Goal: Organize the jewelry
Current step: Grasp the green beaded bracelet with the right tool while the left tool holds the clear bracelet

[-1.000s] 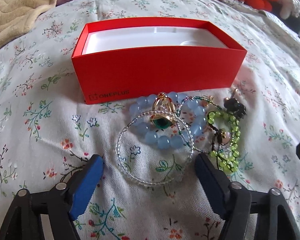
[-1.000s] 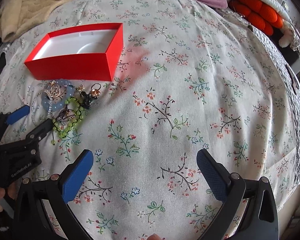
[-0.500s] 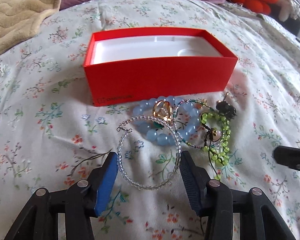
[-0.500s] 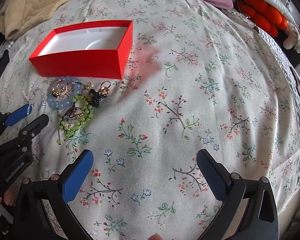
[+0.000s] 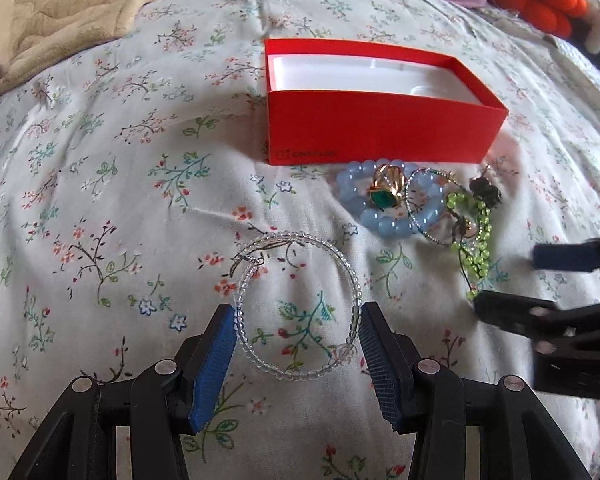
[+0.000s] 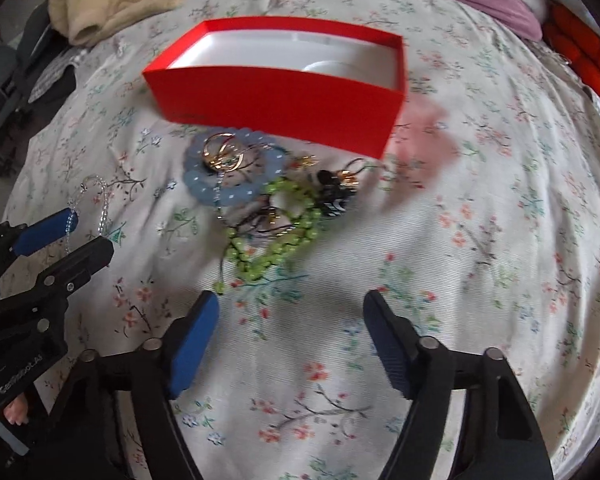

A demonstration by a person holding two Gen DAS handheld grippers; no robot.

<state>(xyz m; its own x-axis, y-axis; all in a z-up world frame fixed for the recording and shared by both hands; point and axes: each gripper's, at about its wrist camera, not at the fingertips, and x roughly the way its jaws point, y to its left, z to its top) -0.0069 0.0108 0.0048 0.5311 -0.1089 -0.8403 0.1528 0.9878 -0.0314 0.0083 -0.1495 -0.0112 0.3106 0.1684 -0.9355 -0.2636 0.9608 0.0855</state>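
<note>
1. The left hand-held gripper (image 5: 296, 354) clasps the clear bead bracelet (image 5: 296, 306) across its width, both blue pads touching the beads. The hoop lies on the bed (image 5: 100, 200), apart from the pile.
2. The red box (image 5: 380, 136), open and empty, lies ahead and to the right of that hoop; carrying it there means lifting over the near wall.
3. The right hand-held gripper (image 6: 290, 340), whose jaws have just been closing, holds nothing; the green bead strand (image 6: 276, 236) lies just ahead of it, nearer this hand.
4. The right wrist view shows the left grip side-on; the left view shows the whole hoop.
</note>
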